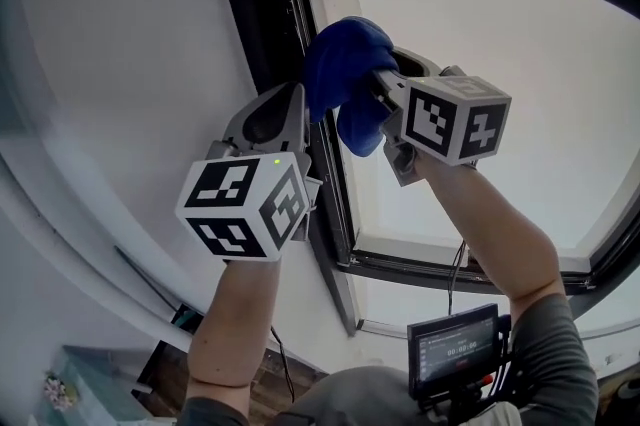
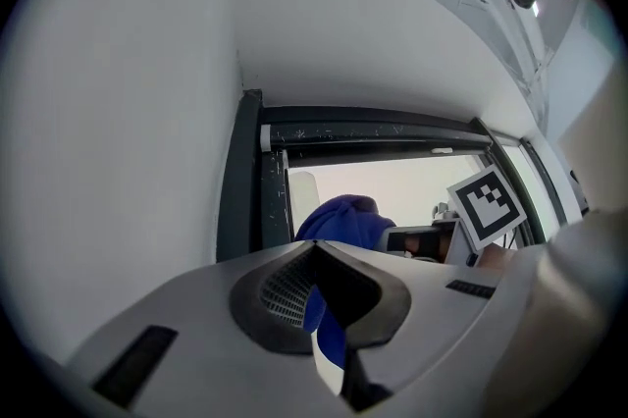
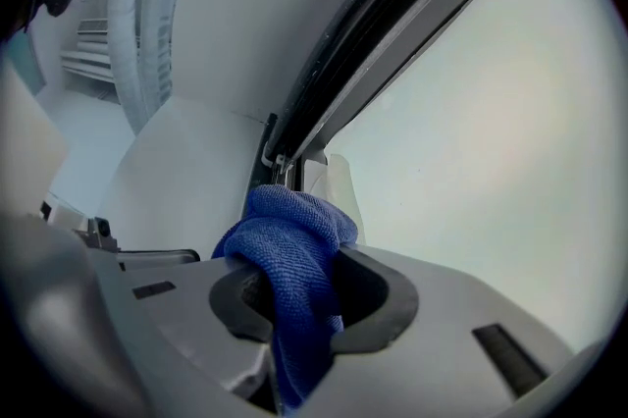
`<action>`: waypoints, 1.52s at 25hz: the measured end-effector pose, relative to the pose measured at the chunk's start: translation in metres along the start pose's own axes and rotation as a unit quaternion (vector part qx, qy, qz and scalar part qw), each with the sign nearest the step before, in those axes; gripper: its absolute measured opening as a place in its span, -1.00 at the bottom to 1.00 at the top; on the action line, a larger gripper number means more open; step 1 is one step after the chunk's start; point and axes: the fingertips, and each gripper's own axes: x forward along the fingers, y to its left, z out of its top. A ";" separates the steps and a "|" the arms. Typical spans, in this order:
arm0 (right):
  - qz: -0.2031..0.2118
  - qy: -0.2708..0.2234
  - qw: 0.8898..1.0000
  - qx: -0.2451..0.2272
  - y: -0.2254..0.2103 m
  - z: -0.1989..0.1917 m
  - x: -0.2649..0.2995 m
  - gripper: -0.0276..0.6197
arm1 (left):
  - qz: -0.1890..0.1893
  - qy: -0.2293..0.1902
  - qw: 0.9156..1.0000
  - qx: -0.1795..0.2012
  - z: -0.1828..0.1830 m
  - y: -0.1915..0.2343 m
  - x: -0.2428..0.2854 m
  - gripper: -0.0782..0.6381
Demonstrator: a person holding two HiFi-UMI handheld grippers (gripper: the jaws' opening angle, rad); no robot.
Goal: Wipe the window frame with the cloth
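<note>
A blue cloth (image 1: 345, 64) is bunched in my right gripper (image 1: 378, 86), which is shut on it and holds it against the black upright bar of the window frame (image 1: 335, 204), just below the top corner. In the right gripper view the cloth (image 3: 289, 220) bulges out of the right gripper (image 3: 294, 259) toward the frame (image 3: 324, 82). My left gripper (image 1: 298, 96) is raised beside the cloth on its left, jaws together with nothing between them. In the left gripper view the left gripper (image 2: 314, 244) points at the cloth (image 2: 339, 218) and the frame (image 2: 245, 190).
A white wall (image 1: 130, 64) lies left of the frame and bright glass (image 1: 520, 44) to its right. The frame's lower bar (image 1: 440, 269) crosses under my right forearm. A small screen device (image 1: 452, 349) hangs at the person's chest.
</note>
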 end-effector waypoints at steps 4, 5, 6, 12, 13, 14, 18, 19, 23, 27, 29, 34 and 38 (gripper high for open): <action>-0.006 -0.014 1.000 0.013 -0.004 0.026 0.025 -0.62 | 0.004 -0.010 1.000 -0.001 0.013 0.008 0.010 -0.76; -0.008 -0.015 1.000 0.013 -0.004 0.030 0.030 -0.62 | 0.006 -0.010 1.000 0.002 0.015 0.011 0.011 -0.76; -0.009 -0.015 1.000 0.014 -0.004 0.034 0.036 -0.62 | 0.010 -0.010 1.000 0.006 0.017 0.015 0.012 -0.76; -0.009 -0.026 1.000 0.009 0.002 0.054 0.056 -0.62 | 0.027 -0.023 0.999 0.011 0.033 0.035 0.010 -0.76; -0.009 -0.026 1.000 0.009 0.003 0.056 0.059 -0.62 | 0.027 -0.024 0.999 0.010 0.036 0.036 0.010 -0.76; -0.010 -0.025 1.000 0.010 0.003 0.058 0.063 -0.62 | 0.026 -0.025 0.999 0.011 0.038 0.036 0.011 -0.76; -0.017 -0.020 0.999 0.022 0.000 0.058 0.077 -0.62 | 0.012 -0.019 0.999 0.025 0.044 0.029 0.013 -0.76; -0.021 -0.020 0.999 0.021 -0.003 0.056 0.080 -0.62 | 0.010 -0.018 0.999 0.028 0.043 0.027 0.013 -0.76; -0.022 -0.015 0.999 0.028 -0.009 0.041 0.083 -0.62 | 0.005 -0.012 1.000 0.026 0.029 0.025 0.005 -0.76; -0.023 -0.006 0.999 0.024 -0.008 0.017 0.074 -0.62 | 0.000 0.003 1.000 0.018 0.008 0.022 -0.003 -0.76; -0.023 0.010 0.999 0.026 -0.008 -0.005 0.068 -0.62 | 0.000 0.008 1.000 0.010 -0.004 0.021 -0.008 -0.76; -0.028 0.054 0.997 0.042 -0.010 -0.074 0.044 -0.62 | 0.001 0.028 1.000 -0.002 -0.039 0.011 -0.017 -0.76; -0.038 0.086 0.994 0.054 -0.016 -0.131 0.023 -0.62 | 0.002 0.032 0.999 -0.019 -0.073 0.000 -0.026 -0.76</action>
